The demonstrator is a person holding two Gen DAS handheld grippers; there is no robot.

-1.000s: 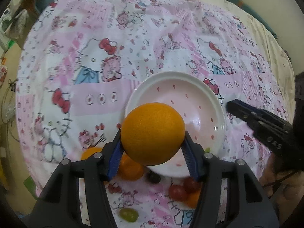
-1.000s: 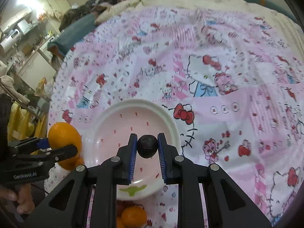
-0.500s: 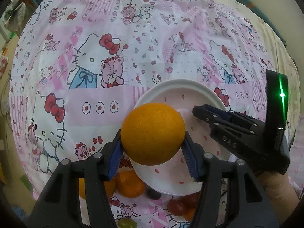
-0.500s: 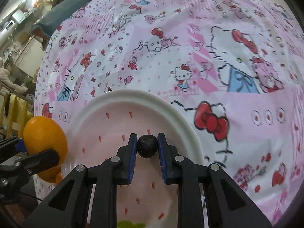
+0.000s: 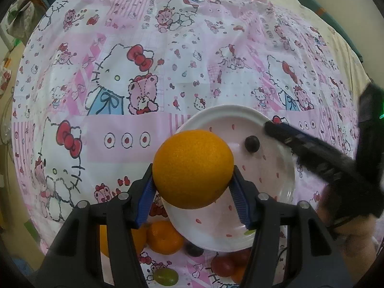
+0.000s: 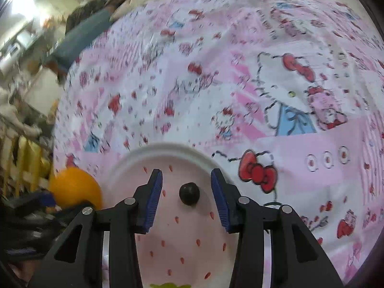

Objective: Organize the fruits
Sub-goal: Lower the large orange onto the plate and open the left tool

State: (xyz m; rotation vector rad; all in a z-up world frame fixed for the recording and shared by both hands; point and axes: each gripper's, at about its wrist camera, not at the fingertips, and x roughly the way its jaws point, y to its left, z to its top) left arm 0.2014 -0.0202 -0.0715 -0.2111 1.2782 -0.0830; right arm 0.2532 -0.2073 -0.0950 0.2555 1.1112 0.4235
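Left wrist view: the left tongs [image 5: 193, 187] grip a large orange [image 5: 193, 169] between the blue pads [image 5: 147, 198], holding it over the near-left rim of a white plate [image 5: 268, 216] printed with small red marks. A dark round grape [image 5: 251, 143] lies on the plate, free of contact. The right tongs [image 5: 276, 129] reach in from the right, blurred, tips over the plate's far rim. Near the plate's close edge lie a mandarin [image 5: 164, 237], a green grape [image 5: 166, 276] and red grapes [image 5: 223, 266] on the cartoon-print cloth [image 5: 144, 48].

Right wrist view: the right tongs [image 6: 186, 187] are opening; the dark grape [image 6: 189, 193] sits on the plate [image 6: 168, 150] between the pads [image 6: 153, 199], touching neither. The orange [image 6: 75, 187] shows at the left edge of the plate.
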